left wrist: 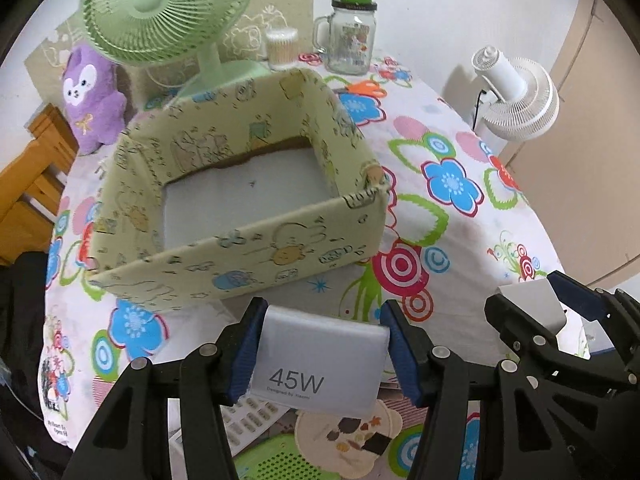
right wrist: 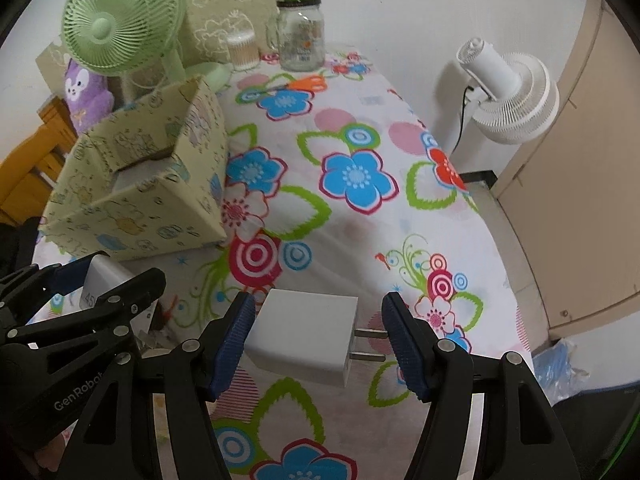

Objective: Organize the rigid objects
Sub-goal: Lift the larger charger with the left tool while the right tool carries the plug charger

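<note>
My left gripper (left wrist: 323, 312) is shut on a white charger block marked 45W (left wrist: 320, 364), which its blue pads press from both sides above the flowered tablecloth. To its right, my right gripper (right wrist: 320, 304) is shut on a plain white charger (right wrist: 304, 332); one pad touches its body and the other its two metal prongs. An open cardboard box with a cartoon print (left wrist: 240, 248) stands just beyond the left gripper, and nothing shows on its white floor. In the right wrist view the box (right wrist: 140, 216) is at the far left, behind the left gripper (right wrist: 116, 276).
At the table's back stand a green desk fan (left wrist: 160, 12), a cotton swab tub (left wrist: 282, 48) and a glass mug jar with a green lid (left wrist: 352, 40). A purple plush (left wrist: 94, 100) sits at the back left and a white fan (right wrist: 512, 96) off the right edge. A green basket (left wrist: 276, 464) lies below.
</note>
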Motion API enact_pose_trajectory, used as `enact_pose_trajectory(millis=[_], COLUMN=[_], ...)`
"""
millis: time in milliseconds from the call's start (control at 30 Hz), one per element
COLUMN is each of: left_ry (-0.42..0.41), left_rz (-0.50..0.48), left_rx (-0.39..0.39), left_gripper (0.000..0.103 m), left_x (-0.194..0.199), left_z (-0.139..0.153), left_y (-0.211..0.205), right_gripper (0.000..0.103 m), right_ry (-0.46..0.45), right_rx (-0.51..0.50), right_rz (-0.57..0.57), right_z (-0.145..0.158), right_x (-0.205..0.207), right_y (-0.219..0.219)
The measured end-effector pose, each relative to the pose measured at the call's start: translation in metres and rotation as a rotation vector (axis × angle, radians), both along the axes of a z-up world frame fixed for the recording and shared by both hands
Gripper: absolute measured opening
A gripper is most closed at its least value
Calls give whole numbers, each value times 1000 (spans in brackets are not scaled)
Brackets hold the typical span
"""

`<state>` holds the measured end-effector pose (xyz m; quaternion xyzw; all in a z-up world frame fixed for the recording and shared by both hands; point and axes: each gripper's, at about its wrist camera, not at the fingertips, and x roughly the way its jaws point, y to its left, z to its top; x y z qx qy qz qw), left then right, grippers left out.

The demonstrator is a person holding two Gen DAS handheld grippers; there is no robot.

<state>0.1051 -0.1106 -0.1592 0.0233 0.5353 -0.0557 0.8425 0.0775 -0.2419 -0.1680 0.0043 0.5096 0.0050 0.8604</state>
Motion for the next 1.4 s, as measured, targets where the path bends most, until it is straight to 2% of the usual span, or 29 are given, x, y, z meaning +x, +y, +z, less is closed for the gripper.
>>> enact_pose_trajectory(millis=[333,500,800,1100,1400], left_ry=[-44,-77,-115,-154,-162], left_rz=[53,60,74,52,47], left_rx=[3,27,25,-9,-16], left_gripper=[59,59,59,59,59], left_x=[-13,-21,-33,-35,-22], left_z=[36,56,82,99,107], left_y=[23,32,53,74,84], right_gripper=[69,69,69,69,69], right_ry=[-47,-69,-100,-144,-158], right_rx=[2,-5,-14,-45,-37], right_rz=[55,74,83,60,69], right_z=[36,54,82,105,114], right_x=[-5,-9,-21,-26,-15], right_y=[23,36,58,81,92])
